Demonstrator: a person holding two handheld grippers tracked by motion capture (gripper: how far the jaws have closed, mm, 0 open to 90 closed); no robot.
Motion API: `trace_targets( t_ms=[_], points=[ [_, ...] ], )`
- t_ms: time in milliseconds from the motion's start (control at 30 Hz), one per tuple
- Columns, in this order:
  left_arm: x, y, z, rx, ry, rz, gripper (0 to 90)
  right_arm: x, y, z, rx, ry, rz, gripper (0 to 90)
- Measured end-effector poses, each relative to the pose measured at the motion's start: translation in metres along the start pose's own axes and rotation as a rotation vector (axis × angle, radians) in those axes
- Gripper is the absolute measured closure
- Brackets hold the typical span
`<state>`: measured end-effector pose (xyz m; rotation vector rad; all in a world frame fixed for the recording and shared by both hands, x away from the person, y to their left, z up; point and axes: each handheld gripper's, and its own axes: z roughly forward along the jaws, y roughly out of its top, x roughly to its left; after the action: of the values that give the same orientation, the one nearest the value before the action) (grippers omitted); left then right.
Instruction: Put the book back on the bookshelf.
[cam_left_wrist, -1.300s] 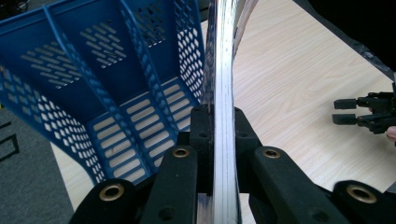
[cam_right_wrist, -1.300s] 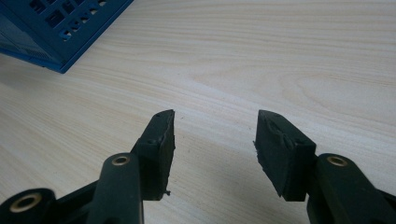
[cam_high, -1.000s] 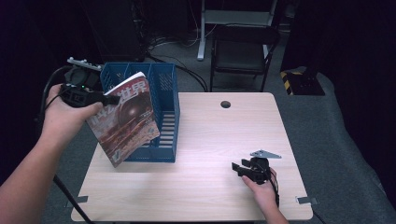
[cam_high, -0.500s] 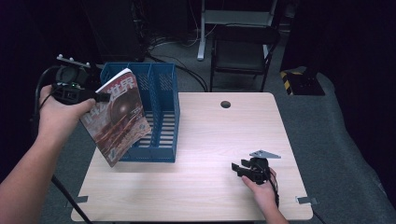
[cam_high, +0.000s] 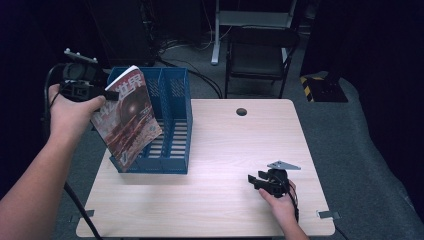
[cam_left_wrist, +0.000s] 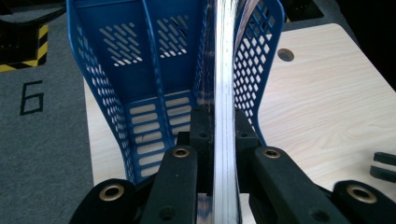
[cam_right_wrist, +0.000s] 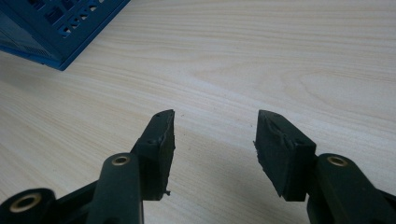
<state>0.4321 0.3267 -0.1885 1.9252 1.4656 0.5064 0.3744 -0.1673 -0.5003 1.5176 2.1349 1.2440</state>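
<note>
Blue file rack (cam_high: 172, 125), compartments bare, magazine (cam_high: 127, 117) clamped in left tool (cam_high: 107, 94)

Lab-like recording space — black curtains (cam_high: 380, 60), floor cables (cam_high: 185, 47), lone table (cam_high: 225, 210).

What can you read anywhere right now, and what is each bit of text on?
"世界": large white characters at the top of the magazine cover.
"6": black numeral painted on the grey floor left of the blue file rack.
Smaller print on the magazine cover: too small to read.
</note>
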Motion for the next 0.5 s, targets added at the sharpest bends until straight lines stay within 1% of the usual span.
trace_targets(
  t_ms=[133,200,400,433,500],
  points=[
    [0.001,0.005,0.005,-0.003,0.018,-0.017,83.6,0.000,0.000,0.000,0.000,0.000,-0.003,47.1],
    [0.001,0.008,0.007,-0.014,0.027,-0.020,83.6,0.000,0.000,0.001,0.000,0.000,-0.004,47.1],
    [0.001,0.014,0.014,-0.017,0.042,-0.044,83.6,0.000,0.000,0.001,0.001,0.003,0.000,47.1],
    [0.002,0.015,0.015,-0.015,0.039,-0.050,83.6,0.000,0.000,0.000,0.000,0.004,-0.002,47.1],
    [0.003,0.016,0.018,-0.023,0.049,-0.057,83.6,0.000,0.000,0.000,-0.001,0.005,-0.002,47.1]
  ],
)
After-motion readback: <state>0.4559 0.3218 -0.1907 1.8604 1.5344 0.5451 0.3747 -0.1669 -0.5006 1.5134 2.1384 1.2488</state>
